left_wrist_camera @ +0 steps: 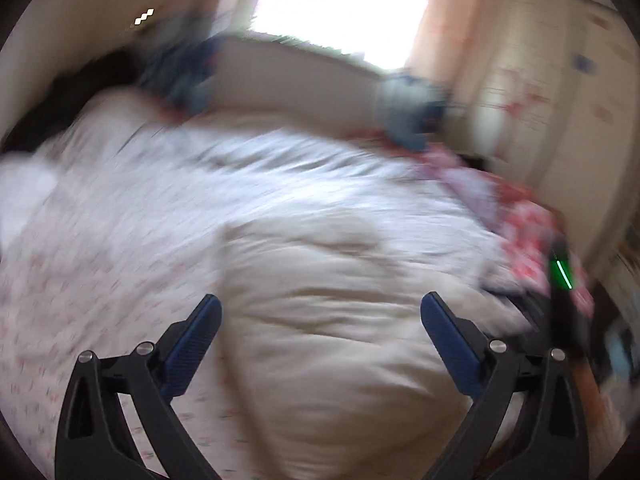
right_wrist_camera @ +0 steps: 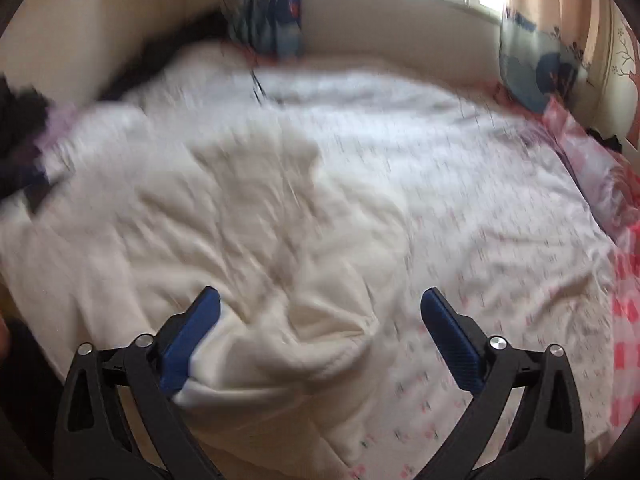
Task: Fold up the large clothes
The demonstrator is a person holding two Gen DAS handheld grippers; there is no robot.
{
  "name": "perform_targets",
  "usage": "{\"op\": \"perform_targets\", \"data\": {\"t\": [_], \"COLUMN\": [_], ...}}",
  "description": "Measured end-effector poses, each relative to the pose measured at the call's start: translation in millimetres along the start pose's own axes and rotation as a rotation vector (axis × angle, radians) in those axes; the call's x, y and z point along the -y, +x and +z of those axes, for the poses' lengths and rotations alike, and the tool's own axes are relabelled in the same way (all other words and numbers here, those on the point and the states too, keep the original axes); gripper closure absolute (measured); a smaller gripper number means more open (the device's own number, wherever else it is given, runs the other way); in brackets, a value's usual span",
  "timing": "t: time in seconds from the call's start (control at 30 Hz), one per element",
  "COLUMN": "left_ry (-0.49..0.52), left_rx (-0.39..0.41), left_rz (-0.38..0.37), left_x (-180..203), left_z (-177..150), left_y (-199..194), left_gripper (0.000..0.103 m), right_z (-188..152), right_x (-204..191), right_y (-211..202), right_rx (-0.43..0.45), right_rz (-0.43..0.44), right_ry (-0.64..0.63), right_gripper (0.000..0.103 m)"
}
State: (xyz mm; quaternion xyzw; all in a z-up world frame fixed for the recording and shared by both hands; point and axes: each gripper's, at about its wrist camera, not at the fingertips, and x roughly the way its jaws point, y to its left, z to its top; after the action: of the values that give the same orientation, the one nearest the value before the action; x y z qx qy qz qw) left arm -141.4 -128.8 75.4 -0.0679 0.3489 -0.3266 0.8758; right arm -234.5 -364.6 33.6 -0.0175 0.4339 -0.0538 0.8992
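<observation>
A large cream-white garment (left_wrist_camera: 340,320) lies crumpled on the bed's patterned sheet (left_wrist_camera: 100,248). It also shows in the right wrist view (right_wrist_camera: 240,240), spread to the left and bunched near the camera. My left gripper (left_wrist_camera: 320,308) is open and empty above the garment, its blue pads wide apart. My right gripper (right_wrist_camera: 320,304) is open too, above a bunched fold of the garment; the cloth lies under its left pad (right_wrist_camera: 192,336). Both views are blurred by motion.
Blue patterned pillows (right_wrist_camera: 536,68) lean on the beige headboard (right_wrist_camera: 400,28) under a bright window. A red and pink quilt (right_wrist_camera: 600,168) lies along the bed's right side. Dark clothes (right_wrist_camera: 20,128) lie at the left edge. The other gripper (left_wrist_camera: 564,300) shows at the right of the left wrist view.
</observation>
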Motion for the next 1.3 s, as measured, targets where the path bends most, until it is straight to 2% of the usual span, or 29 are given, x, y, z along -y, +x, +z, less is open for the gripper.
{"op": "perform_targets", "data": {"t": [0.1, 0.17, 0.2, 0.23, 0.27, 0.33, 0.37, 0.4, 0.43, 0.47, 0.5, 0.53, 0.6, 0.73, 0.8, 0.9, 1.0, 1.07, 1.13, 1.17, 1.23, 1.3], "left_ry": [-0.075, -0.026, 0.012, 0.035, 0.041, 0.047, 0.053, 0.065, 0.079, 0.083, 0.08, 0.077, 0.023, -0.222, -0.27, -0.282, -0.153, -0.095, -0.081, -0.085, -0.087, -0.064], "left_rx": [-0.129, -0.257, -0.278, -0.264, -0.254, -0.257, -0.265, -0.273, -0.282, -0.291, -0.303, -0.313, -0.32, -0.403, -0.443, -0.459, -0.424, -0.418, -0.427, -0.429, -0.42, -0.395], "left_rz": [0.02, -0.032, -0.053, -0.008, 0.001, -0.006, -0.007, -0.011, -0.019, -0.028, -0.047, -0.07, -0.094, -0.237, -0.283, -0.334, -0.255, -0.238, -0.23, -0.225, -0.198, -0.164], "left_x": [-24, -11, 4, 12, 14, 15, 17, 15, 15, 14, 10, 7, -12, -58, -63, -48, -19, -9, -5, -5, -1, 8], "left_z": [-6, -22, -33, -38, -39, -37, -36, -35, -35, -33, -29, -27, -22, -24, -31, -43, -42, -39, -37, -37, -39, -40], "left_y": [56, 96, 109, 111, 112, 114, 117, 118, 116, 116, 116, 114, 104, 115, 132, 146, 140, 133, 133, 135, 136, 132], "left_gripper": [0.008, 0.008, 0.008, 0.008, 0.008, 0.008, 0.008, 0.008, 0.008, 0.008, 0.008, 0.008, 0.008, 0.008, 0.007, 0.006, 0.006, 0.006, 0.006, 0.006, 0.006, 0.006], "right_z": [-45, -52, -47, -38, -27, 1, 13, 26, 36, 38, 33, 21, -9, -14, -7, -12, -22, -23, -28, -28, -32, -41], "right_x": [32, 39, 39, 38, 36, 27, 22, 14, 7, 2, -1, 2, 39, 53, 60, 62, 70, 81, 82, 84, 79, 85], "right_y": [35, 29, 17, 2, -12, -28, -29, -19, 1, 24, 56, 83, 107, 82, 75, 96, 99, 81, 61, 62, 84, 93], "right_rx": [-0.102, -0.106, -0.076, -0.025, 0.033, 0.126, 0.142, 0.129, 0.088, 0.028, -0.05, -0.094, -0.137, -0.105, -0.101, -0.17, -0.187, -0.144, -0.087, -0.094, -0.173, -0.157], "right_rz": [0.032, 0.021, -0.023, -0.059, -0.077, -0.039, 0.0, 0.06, 0.084, 0.035, -0.059, -0.061, 0.109, 0.128, 0.162, 0.209, 0.254, 0.263, 0.288, 0.302, 0.303, 0.354], "right_ry": [0.136, 0.17, 0.162, 0.16, 0.162, 0.148, 0.141, 0.14, 0.146, 0.141, 0.11, 0.113, 0.38, 0.416, 0.44, 0.469, 0.522, 0.558, 0.563, 0.569, 0.543, 0.612], "right_gripper": [0.006, 0.006, 0.006, 0.006, 0.006, 0.006, 0.006, 0.006, 0.006, 0.006, 0.006, 0.006, 0.006, 0.006, 0.006, 0.006, 0.006, 0.006, 0.006, 0.006, 0.006, 0.006]}}
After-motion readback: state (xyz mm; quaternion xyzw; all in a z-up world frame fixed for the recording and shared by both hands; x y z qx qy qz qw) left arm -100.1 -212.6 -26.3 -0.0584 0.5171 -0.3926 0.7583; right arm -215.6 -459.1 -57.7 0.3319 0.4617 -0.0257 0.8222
